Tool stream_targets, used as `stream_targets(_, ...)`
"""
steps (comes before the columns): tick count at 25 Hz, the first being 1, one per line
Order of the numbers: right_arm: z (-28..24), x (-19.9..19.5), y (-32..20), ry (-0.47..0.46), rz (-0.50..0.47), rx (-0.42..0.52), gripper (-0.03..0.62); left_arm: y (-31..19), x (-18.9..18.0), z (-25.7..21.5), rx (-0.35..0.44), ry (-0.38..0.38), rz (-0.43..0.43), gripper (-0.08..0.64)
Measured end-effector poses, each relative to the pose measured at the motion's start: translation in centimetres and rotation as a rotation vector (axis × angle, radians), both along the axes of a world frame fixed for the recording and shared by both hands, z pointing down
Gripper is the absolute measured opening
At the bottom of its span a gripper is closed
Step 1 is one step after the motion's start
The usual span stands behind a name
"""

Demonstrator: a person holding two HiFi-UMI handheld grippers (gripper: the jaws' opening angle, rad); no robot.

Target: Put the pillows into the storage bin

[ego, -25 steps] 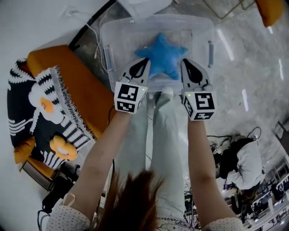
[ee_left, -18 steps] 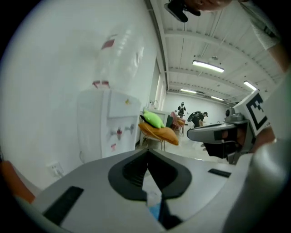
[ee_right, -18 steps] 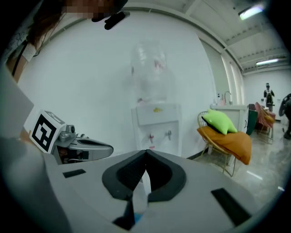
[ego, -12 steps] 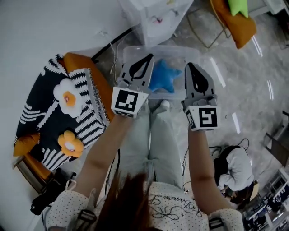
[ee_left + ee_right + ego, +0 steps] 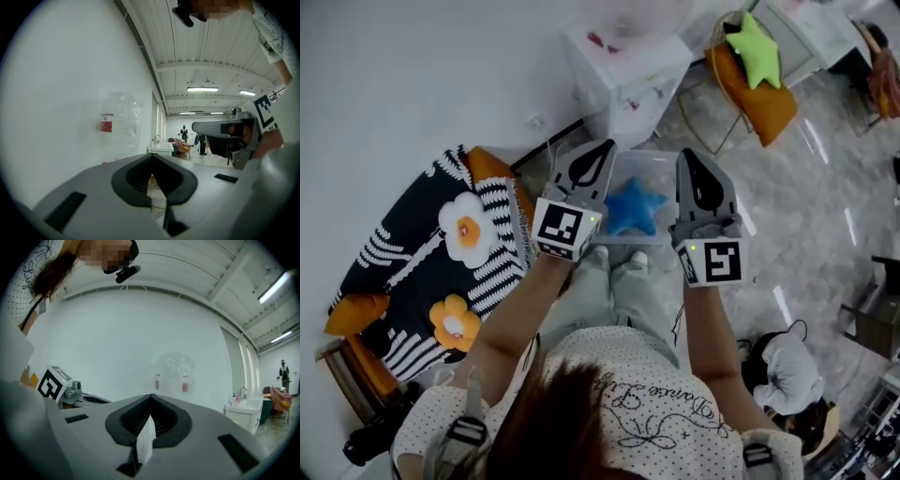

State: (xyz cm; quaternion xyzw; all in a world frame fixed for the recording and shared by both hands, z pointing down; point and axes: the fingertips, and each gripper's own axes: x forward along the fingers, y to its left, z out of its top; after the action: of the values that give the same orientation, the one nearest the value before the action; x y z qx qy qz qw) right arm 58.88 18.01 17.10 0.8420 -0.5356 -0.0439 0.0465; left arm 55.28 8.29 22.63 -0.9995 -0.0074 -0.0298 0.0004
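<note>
My left gripper [image 5: 606, 146] and right gripper [image 5: 687, 157] both have their fingers pressed fully together, holding nothing. I hold them lifted clear because the blue star pillow [image 5: 633, 206] already lies in the clear storage bin [image 5: 647, 167], below and between my fingers. 1 green star pillow [image 5: 752, 45] waits on an orange chair [image 5: 773, 108] far beyond the right fingers, probably my next pickup.

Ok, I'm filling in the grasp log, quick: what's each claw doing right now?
Left claw: closed, holding nothing.
Right claw: closed, holding nothing.
</note>
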Motion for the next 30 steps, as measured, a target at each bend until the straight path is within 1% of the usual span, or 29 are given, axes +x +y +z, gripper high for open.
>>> stream_targets(3, -2.9, -0.7, -0.6, 0.025, -0.014, 0.033, 0.011, -1.1, -0.9, -2.2, 0.04, -0.001, -0.026, 0.002)
stream_targets(5, -4.1, -1.1, -1.1, 0.04, -0.027, 0.041, 0.011, -2.0, -1.3, -3.5, 0.051, 0.005, -0.048, 0.002)
stream_targets(12, -5.3, -1.3, -2.6, 0.024, -0.05, 0.061, 0.011, -5.3, -3.1, -6.9, 0.009, 0.065, -0.116, 0.002)
stream_targets(17, -5.9, -1.1, -3.9, 0.031, -0.069, 0.08, 0.011, -6.6, -4.2, -8.3, 0.021, 0.099, -0.154, 0.002)
stream_targets(21, -5.7, -1.9, -5.6, 0.007, -0.163, 0.1, 0.011, -7.9, -7.3, -8.7, 0.042, 0.099, -0.266, 0.002)
stream_targets(26, -5.9, -2.7, -6.4, -0.005, -0.266, 0.114, 0.009, -8.9, -11.3, -9.7, 0.081, 0.118, -0.408, 0.002)
stream_targets(27, -6.0, -3.0, -6.7, -0.008, -0.303, 0.116, 0.011, -8.9, -12.4, -9.9, 0.085, 0.12, -0.456, 0.002)
stream_targets(30, -6.4, -4.8, -7.2, -0.011, -0.45, 0.116, 0.011, -8.3, -16.7, -10.0, 0.08, 0.132, -0.635, 0.002)
